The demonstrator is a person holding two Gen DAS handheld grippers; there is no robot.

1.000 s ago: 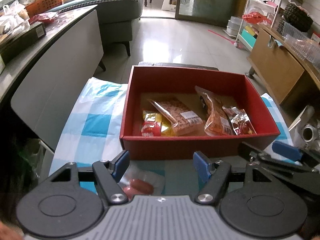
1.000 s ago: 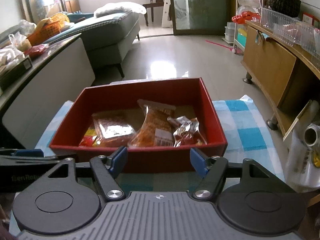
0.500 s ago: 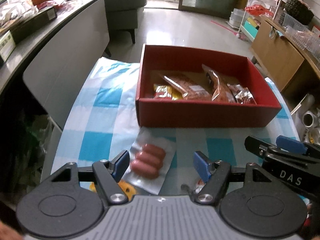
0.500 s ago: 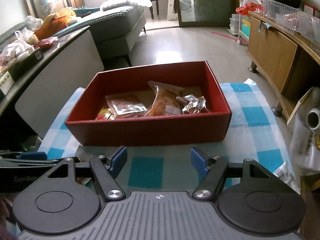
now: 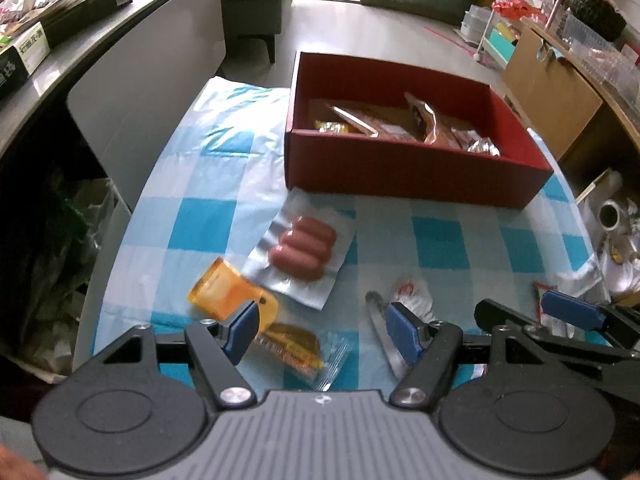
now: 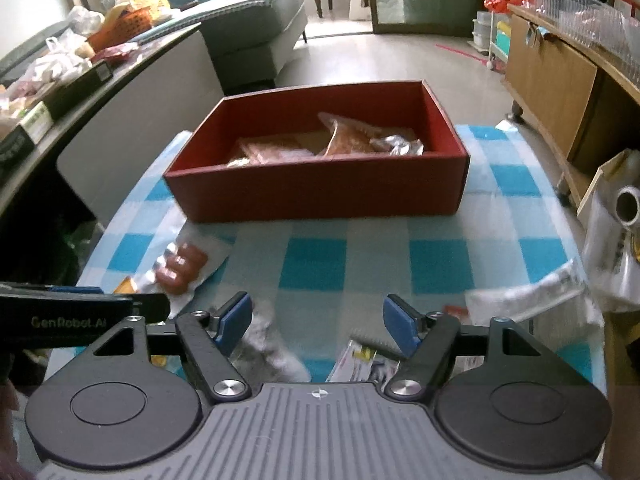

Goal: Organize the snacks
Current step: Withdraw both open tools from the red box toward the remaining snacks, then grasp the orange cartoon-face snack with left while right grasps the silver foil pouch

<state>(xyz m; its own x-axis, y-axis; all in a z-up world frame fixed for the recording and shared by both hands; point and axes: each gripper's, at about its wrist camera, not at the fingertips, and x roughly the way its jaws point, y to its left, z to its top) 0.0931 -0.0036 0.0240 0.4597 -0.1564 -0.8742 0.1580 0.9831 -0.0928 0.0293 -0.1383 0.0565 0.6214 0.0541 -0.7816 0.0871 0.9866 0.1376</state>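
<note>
A red box (image 5: 412, 178) (image 6: 316, 192) with several snack packs inside stands on the checked cloth. In front of it lie a clear sausage pack (image 5: 304, 250) (image 6: 180, 266), an orange packet (image 5: 228, 294), a yellow-brown snack bag (image 5: 296, 350) and a silvery white packet (image 5: 400, 312). My left gripper (image 5: 324, 330) is open and empty, above the orange and yellow-brown packs. My right gripper (image 6: 318, 324) is open and empty above a grey packet (image 6: 272, 350) and a printed packet (image 6: 368, 360). A white wrapper (image 6: 524, 294) lies to its right.
A grey counter (image 5: 120, 60) with boxes runs along the left. A wooden cabinet (image 6: 560, 80) stands at the right. A foil roll (image 6: 626, 200) and bags sit off the table's right edge. A sofa (image 6: 256, 32) stands beyond.
Both grippers have pulled back and up from the red box. The sausage pack and several loose snacks near the table's front edge have come into view.
</note>
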